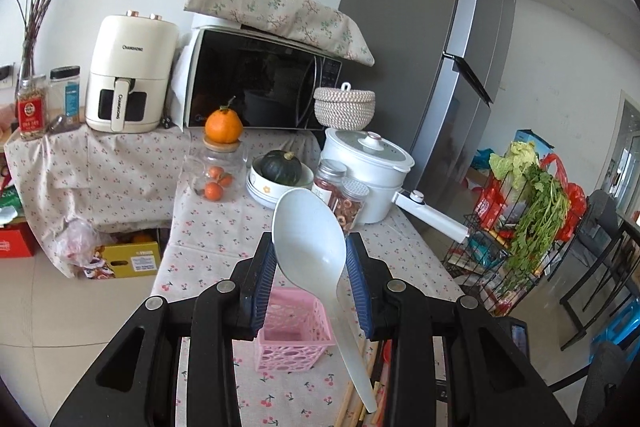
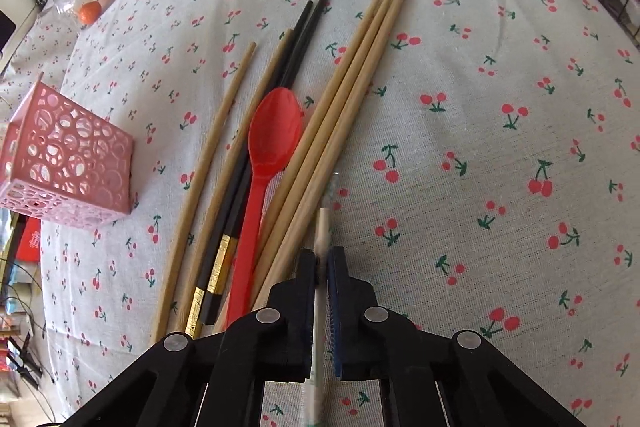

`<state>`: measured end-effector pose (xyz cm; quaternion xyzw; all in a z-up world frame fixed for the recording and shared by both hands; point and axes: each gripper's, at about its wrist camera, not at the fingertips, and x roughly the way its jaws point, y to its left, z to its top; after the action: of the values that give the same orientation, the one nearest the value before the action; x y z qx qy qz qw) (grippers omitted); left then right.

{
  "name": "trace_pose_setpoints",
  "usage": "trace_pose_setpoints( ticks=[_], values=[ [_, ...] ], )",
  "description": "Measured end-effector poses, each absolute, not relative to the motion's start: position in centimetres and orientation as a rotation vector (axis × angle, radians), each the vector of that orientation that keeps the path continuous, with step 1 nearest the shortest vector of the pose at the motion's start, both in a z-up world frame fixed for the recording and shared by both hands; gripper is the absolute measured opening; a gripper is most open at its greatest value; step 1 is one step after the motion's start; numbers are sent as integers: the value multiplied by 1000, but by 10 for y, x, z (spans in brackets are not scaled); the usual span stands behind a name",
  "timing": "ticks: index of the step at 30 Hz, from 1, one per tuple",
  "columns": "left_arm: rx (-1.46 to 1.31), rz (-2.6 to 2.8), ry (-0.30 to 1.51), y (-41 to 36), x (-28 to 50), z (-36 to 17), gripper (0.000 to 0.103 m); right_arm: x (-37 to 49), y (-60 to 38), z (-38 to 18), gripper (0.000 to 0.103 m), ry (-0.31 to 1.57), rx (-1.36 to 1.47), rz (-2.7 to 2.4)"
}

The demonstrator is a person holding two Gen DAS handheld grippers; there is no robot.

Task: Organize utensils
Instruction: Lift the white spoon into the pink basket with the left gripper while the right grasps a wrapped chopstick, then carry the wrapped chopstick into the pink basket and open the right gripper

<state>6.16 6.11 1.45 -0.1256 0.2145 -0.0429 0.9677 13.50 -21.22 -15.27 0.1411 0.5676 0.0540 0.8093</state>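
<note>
Your left tongs grip the white spoon mid-frame, bowl up, above the pink basket on the surface. Your right tongs clamp a thin white stick at lower centre, beside the red spoon and chopsticks.

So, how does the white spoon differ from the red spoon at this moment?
The white spoon is held in the air by the left gripper, bowl up and handle hanging down; the red spoon lies flat on the tablecloth among the chopsticks, untouched. The white one has a broad, rounded bowl, while the red one's bowl is narrower and more oval. Both look plastic, and neither is in the pink basket yet.
</note>
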Motion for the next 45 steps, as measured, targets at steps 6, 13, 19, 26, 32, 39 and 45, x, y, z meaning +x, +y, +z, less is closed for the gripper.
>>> trace_pose_setpoints(
  ticks=[6, 13, 19, 26, 32, 39, 45],
  values=[
    [-211, -26, 360, 61, 68, 14, 37, 119, -220, -111, 4, 1064, 321, 174],
    [-76, 62, 200, 48, 80, 13, 37, 107, -213, -47, 4, 782, 310, 258],
    [32, 123, 224, 41, 111, -23, 38, 111, -198, -17, 4, 630, 282, 277],
    [33, 96, 347, 39, 134, -50, 57, 118, -189, -8, 4, 584, 265, 291],
    [-74, 87, 478, 54, 131, -45, 73, 117, -191, -2, 4, 553, 293, 291],
    [-197, 105, 689, 88, 107, -24, 78, 103, -168, 26, 4, 431, 252, 314],
    [-252, 85, 769, 111, 87, -26, 82, 107, -123, 55, 5, 328, 198, 377]
  ],
)
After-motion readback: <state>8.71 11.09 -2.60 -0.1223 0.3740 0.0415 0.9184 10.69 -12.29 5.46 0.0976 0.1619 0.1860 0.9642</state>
